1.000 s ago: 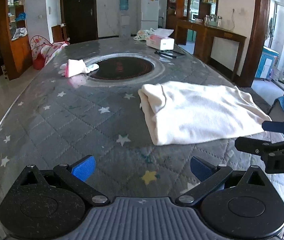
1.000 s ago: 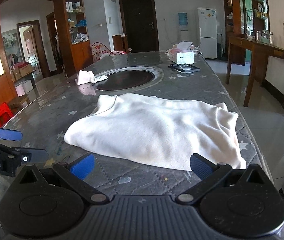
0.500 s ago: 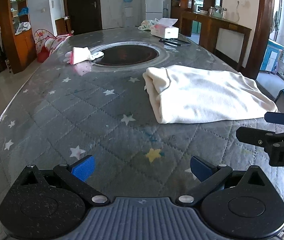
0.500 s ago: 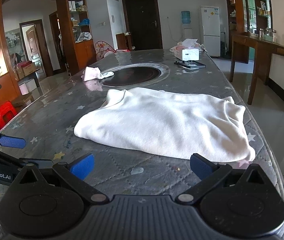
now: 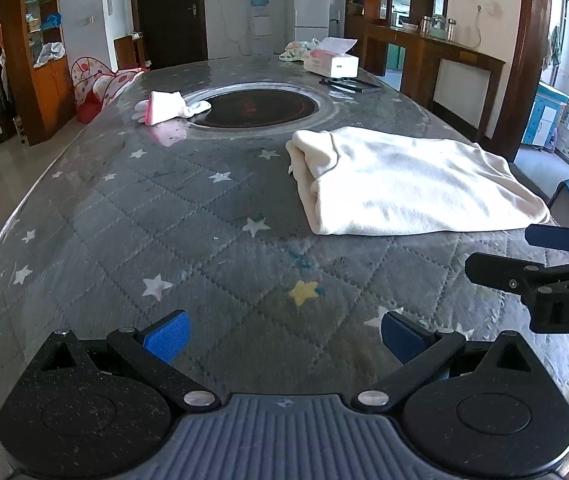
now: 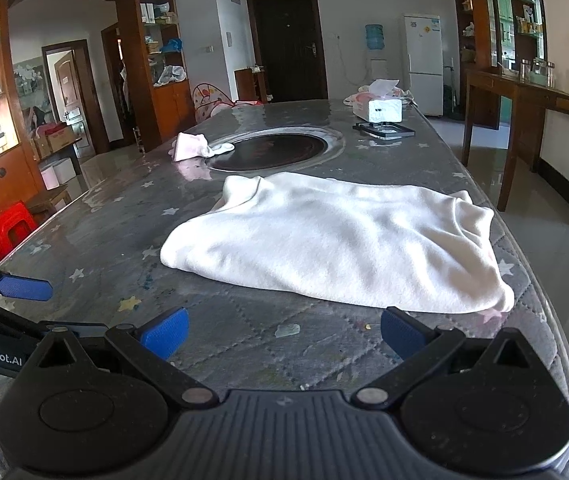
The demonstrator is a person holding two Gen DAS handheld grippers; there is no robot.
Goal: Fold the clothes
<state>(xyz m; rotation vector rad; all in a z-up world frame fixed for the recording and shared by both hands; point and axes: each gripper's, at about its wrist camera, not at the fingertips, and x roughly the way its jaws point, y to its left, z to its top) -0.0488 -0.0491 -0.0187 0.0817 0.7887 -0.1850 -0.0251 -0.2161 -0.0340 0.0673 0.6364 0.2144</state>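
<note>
A folded white garment (image 5: 412, 188) lies flat on the grey star-patterned table (image 5: 204, 216), toward its right edge. It also shows in the right wrist view (image 6: 336, 240), straight ahead. My left gripper (image 5: 284, 338) is open and empty, held above the table well short of the garment. My right gripper (image 6: 282, 334) is open and empty, just in front of the garment's near edge. Each gripper shows at the side of the other's view, the right one (image 5: 540, 256) and the left one (image 6: 8, 300).
A small pink-and-white cloth (image 5: 168, 108) lies by the dark round inset (image 5: 256, 108) in the table's middle. A tissue box (image 5: 330, 62) and a flat black frame (image 5: 350, 85) sit at the far end. A wooden side table (image 6: 532, 120) stands right.
Both grippers have drawn back from the garment and risen a little. The garment lies still and both grippers stay open.
</note>
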